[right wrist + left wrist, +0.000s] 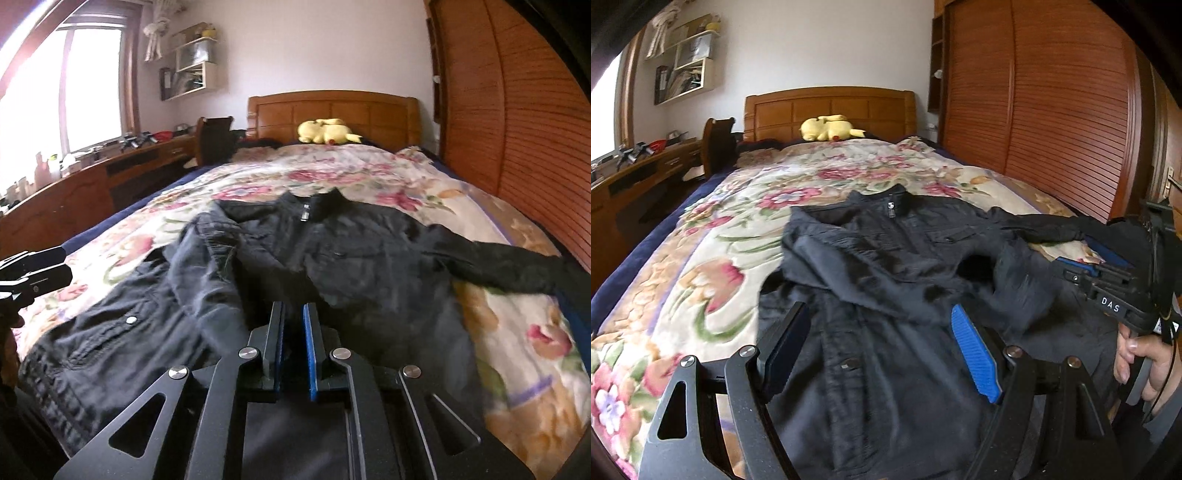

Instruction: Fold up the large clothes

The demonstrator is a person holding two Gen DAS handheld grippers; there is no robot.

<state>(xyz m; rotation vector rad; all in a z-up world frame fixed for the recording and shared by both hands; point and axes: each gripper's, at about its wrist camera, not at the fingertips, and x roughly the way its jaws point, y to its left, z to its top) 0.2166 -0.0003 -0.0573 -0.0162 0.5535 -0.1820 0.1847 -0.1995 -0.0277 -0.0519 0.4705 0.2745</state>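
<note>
jacket point(332, 243) on bed point(517, 332), collar-to-hem axis runs away from both | left hand-held gripper point(882, 332) apart, over hem | right hand-held gripper point(293, 325) together, nothing visibly clamped, nearer the outstretched sleeve point(517, 266)

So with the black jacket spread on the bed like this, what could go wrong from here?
The right gripper looks shut on nothing, so a lift may leave the jacket behind. The jacket's left side is bunched, so a fold may trap creases. The outstretched sleeve reaches the bed's edge and might slide off.
</note>
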